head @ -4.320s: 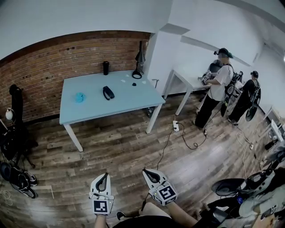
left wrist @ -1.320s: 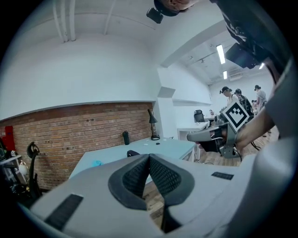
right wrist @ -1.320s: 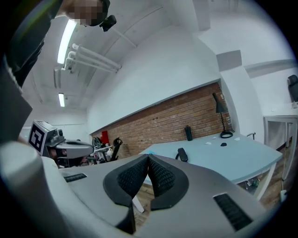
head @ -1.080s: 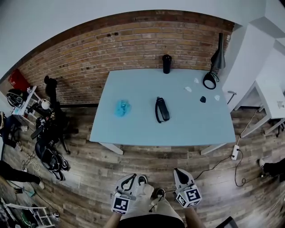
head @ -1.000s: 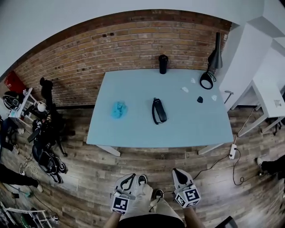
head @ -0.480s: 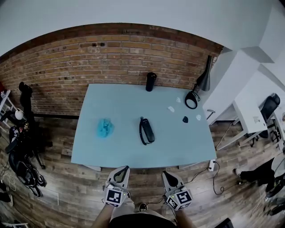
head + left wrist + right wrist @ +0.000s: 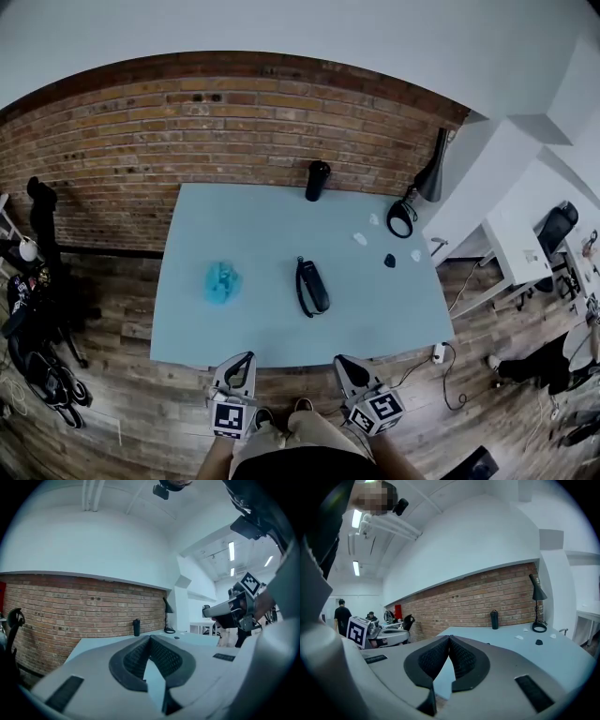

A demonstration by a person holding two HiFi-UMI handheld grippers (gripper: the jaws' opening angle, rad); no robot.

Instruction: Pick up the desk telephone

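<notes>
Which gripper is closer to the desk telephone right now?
Right, by a little. The right gripper hangs at the near edge of the table, just right of the telephone. The left gripper is at the same edge, farther off to its left. Both are shut and empty.

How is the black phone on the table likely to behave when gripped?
The phone looks like hard plastic, so probably stiff and fairly slippery. It lies flat on the table, so unlikely to roll. What looks like a cord beside it may dangle.
</notes>
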